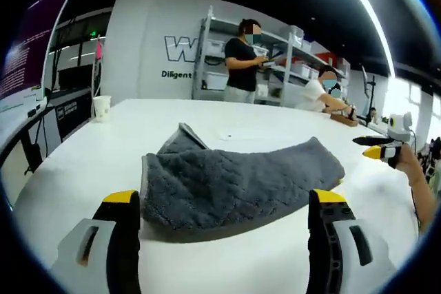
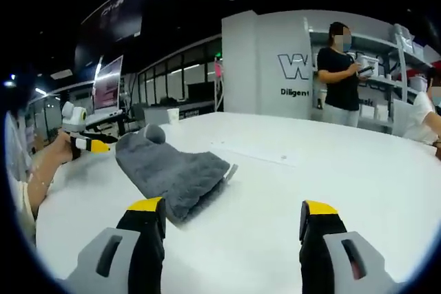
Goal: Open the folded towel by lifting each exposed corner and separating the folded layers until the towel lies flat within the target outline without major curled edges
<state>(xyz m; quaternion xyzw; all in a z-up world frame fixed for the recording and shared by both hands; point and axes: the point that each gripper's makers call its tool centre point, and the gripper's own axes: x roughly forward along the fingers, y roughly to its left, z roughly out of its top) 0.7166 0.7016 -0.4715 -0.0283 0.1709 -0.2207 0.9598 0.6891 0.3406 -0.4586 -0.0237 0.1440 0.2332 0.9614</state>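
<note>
Stood at approach: folded towel (image 1: 234,184) mid-frame, untouched. Left gripper (image 1: 224,204) and right gripper (image 2: 233,215) both spread wide, empty. Next: pinching an exposed corner.

Ceiling strip lights (image 1: 365,12) brighten the room evenly. The white table (image 1: 262,259) reflects a soft glare, and the grey towel (image 1: 234,184) casts a thin shadow beneath it. Fisheye bending curves the edges; distant shelves (image 1: 282,60) look slightly soft.
</note>
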